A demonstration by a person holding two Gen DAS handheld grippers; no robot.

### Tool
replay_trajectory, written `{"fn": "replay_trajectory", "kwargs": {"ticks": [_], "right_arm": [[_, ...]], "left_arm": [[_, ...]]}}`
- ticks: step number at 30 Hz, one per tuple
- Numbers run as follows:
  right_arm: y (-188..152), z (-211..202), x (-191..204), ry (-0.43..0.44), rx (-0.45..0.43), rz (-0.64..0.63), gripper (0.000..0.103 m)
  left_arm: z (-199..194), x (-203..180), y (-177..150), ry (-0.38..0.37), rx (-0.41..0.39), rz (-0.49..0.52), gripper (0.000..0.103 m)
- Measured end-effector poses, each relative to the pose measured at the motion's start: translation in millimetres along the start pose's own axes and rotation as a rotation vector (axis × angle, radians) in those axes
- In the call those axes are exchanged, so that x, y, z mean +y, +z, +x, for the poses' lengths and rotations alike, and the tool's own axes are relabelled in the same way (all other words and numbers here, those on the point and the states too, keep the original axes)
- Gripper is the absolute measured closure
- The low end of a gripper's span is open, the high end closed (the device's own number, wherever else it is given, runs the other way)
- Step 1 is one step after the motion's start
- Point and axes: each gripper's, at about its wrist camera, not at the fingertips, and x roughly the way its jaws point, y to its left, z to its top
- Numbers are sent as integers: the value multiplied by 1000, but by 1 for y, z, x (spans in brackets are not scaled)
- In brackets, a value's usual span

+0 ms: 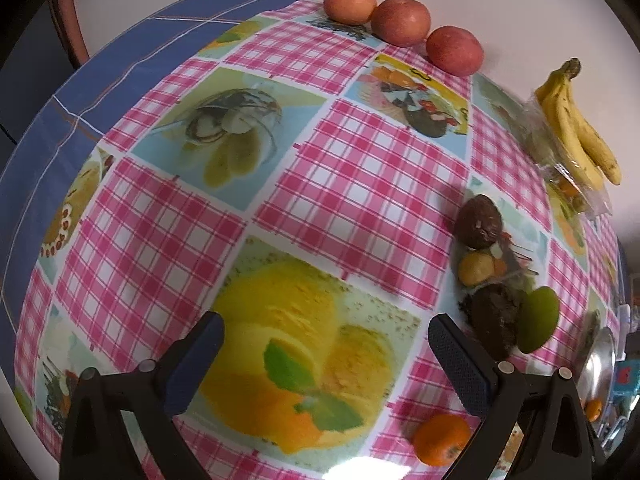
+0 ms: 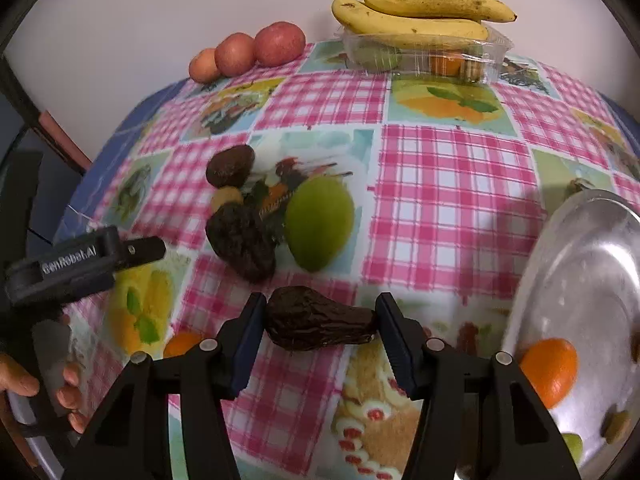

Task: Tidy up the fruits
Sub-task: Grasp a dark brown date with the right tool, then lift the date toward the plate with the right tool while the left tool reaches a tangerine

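My right gripper (image 2: 320,322) is shut on a dark wrinkled avocado (image 2: 316,324) and holds it above the table, left of a steel plate (image 2: 580,280) that holds an orange (image 2: 550,370). Two more dark avocados (image 2: 240,246) (image 2: 230,166), a small yellow fruit (image 2: 228,196) and a green mango (image 2: 320,224) lie in the middle. My left gripper (image 1: 326,340) is open and empty over the tablecloth; an orange (image 1: 442,438) lies near its right finger, and the avocados (image 1: 494,318) and mango (image 1: 538,318) sit to its right.
Three red apples (image 2: 250,50) line the far edge by the wall. Bananas (image 2: 416,12) rest on a clear plastic box (image 2: 432,54) with fruit inside. The left gripper body (image 2: 80,264) shows at the table's left edge. A chair (image 1: 68,20) stands at far left.
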Motion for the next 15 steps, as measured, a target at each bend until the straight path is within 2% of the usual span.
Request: {"fn": "replay_trajectory", "kwargs": {"ticks": [5,8,12,13,15], "right_arm": [[-3,-22,-3,19,-34,20,45],[-5,-40,-7,-2,-56,35,45],[-8,-54,-17,-33,-74,62,45],[-9,-58,-21,-48,-75,73,45],[-13,-64,-30,-63,-81,100,45]], "left_arm": [[-11,-10,-8,-25,-4,3,0],[-14,-9,-15,-70,15,-31,0],[-12,-18,-24,-89,38,-14,2],[-10,-21,-26,-95,46,-6,3],[-9,-26,-30,-112,64,9,13]]}}
